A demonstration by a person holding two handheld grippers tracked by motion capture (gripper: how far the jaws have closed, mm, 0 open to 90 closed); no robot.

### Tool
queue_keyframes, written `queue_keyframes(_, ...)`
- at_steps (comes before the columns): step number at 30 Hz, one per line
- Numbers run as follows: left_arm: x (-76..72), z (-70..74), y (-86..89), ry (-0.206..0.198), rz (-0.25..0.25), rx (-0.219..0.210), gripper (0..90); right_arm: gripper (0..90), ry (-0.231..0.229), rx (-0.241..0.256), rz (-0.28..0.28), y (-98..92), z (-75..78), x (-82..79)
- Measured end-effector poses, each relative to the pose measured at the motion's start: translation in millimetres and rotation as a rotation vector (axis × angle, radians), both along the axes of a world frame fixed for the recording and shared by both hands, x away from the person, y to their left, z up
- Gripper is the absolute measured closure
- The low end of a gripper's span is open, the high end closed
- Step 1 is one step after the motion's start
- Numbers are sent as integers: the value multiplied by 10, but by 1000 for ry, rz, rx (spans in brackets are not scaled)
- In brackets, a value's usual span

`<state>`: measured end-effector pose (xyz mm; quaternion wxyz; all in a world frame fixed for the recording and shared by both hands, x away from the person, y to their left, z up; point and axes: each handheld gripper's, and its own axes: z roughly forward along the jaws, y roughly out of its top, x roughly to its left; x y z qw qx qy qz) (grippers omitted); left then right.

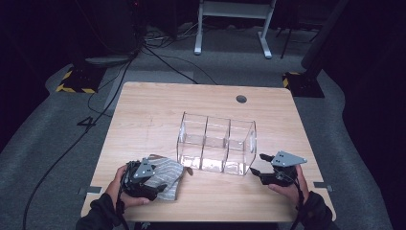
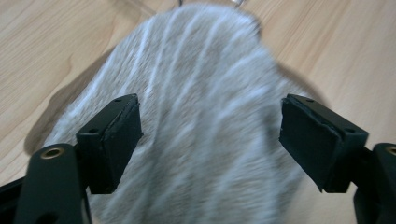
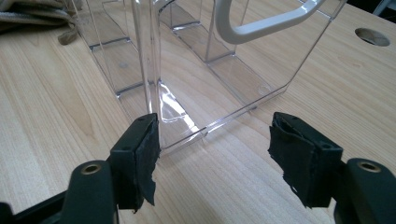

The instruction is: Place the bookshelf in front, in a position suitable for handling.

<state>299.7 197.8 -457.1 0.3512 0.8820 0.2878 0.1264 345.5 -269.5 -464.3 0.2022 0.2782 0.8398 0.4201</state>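
Left gripper [image 2: 210, 135] jaws apart over grey striped folded cloth [image 2: 201, 107]; right gripper [image 3: 212, 156] jaws apart, clear three-compartment acrylic organizer [image 3: 205, 70] at 12 o'clock.

Cloth [image 2: 201, 107] fuzzy, matt, striped knit; organizer [image 1: 216, 143] clear glossy plastic; table [image 1: 153, 110] smooth pale wood w/ grain.

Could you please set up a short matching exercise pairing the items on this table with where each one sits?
Items:
1. grey striped folded cloth
2. clear three-compartment plastic organiser
3. round hole in the wooden table
4. right tool

Places:
A. far edge of the table
B. table centre
C. under the open left tool
D. beside the organiser's right end

Pairs: 1-C, 2-B, 3-A, 4-D
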Motion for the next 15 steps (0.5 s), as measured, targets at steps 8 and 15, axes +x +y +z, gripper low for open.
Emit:
queue_keyframes(8,107,125,114,-55,141,-61,220,334,-7,-2,-6,3,6,2)
queue_keyframes(15,195,-138,-16,48,70,-1,229,326,-2,-8,-13,9,-6,7)
